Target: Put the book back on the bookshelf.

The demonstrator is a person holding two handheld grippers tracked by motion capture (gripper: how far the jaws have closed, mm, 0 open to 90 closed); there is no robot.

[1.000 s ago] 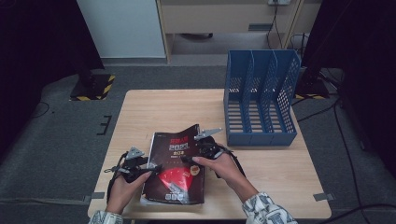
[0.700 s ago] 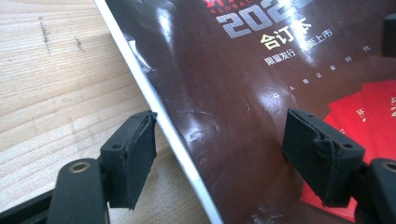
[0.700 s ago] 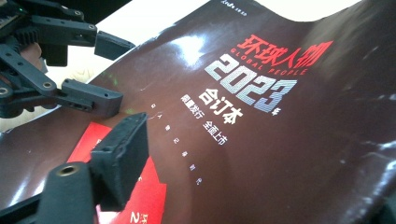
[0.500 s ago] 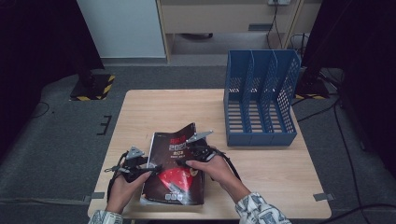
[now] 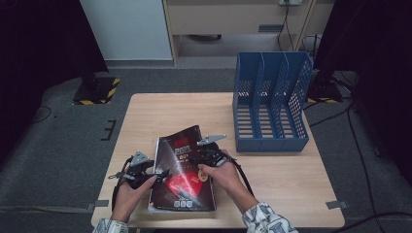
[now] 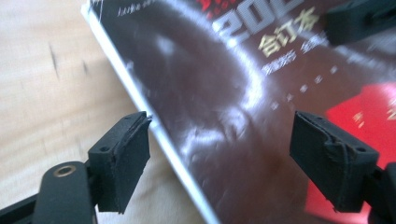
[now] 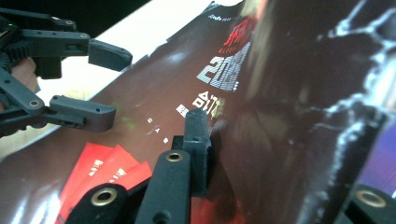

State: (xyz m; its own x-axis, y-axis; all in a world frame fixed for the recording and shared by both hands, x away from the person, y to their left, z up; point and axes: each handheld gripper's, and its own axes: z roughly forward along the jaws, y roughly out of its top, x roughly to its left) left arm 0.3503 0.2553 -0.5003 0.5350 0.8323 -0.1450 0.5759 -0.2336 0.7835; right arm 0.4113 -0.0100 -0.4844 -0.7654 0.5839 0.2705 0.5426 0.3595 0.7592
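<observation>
Gripping the glossy dark-covered magazine [image 5: 182, 170] at the tabletop's [image 5: 160, 111] six o'clock edge, the right tool [image 7: 205, 140] has just closed on its cover; the left tool [image 6: 233, 158] gapes wide around the spine. Thin cover may tear.

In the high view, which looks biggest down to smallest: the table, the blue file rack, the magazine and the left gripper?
1. Table
2. Blue file rack
3. Magazine, though it looks close to the rack in area, so that order is unsure
4. Left gripper
</observation>
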